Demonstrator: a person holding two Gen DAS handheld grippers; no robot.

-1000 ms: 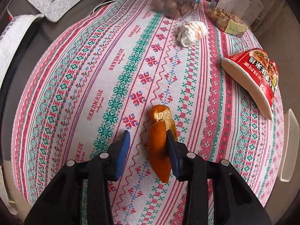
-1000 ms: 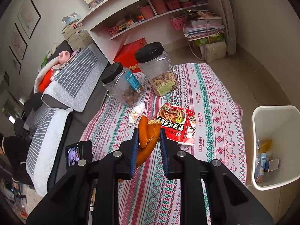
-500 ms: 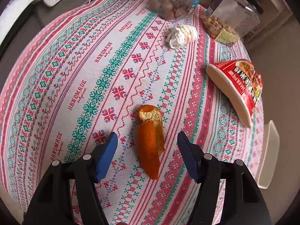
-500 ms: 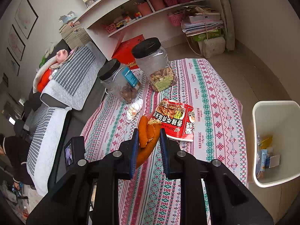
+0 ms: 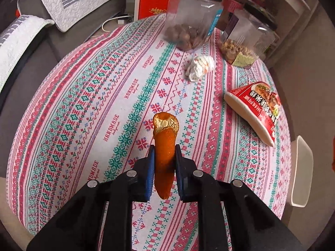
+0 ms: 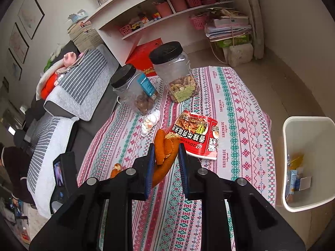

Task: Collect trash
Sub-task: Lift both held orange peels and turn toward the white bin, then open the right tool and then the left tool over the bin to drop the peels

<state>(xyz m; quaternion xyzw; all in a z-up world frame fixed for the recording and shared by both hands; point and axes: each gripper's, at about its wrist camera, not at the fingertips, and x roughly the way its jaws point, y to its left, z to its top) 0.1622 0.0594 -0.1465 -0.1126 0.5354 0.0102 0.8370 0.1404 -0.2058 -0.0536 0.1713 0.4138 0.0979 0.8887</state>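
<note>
Above the desk (image 5: pixel 88 96), left tongs (image 5: pixel 165 163) pinching one peel (image 5: pixel 165 146), right tongs (image 6: pixel 166 156) clamping another peel (image 6: pixel 164 150), both lifted. Grasp step apparently done; next, carrying right to the bin (image 6: pixel 309 125) beside the desk and releasing.

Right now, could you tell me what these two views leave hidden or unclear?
- Left wrist: the white bin is cut off by the table edge, so its contents are hidden.
- Left wrist: the orange peel is hidden where the left gripper pinches it.
- Right wrist: the bin's trash is too small to identify.
- Right wrist: the right gripper covers most of its peel.
</note>
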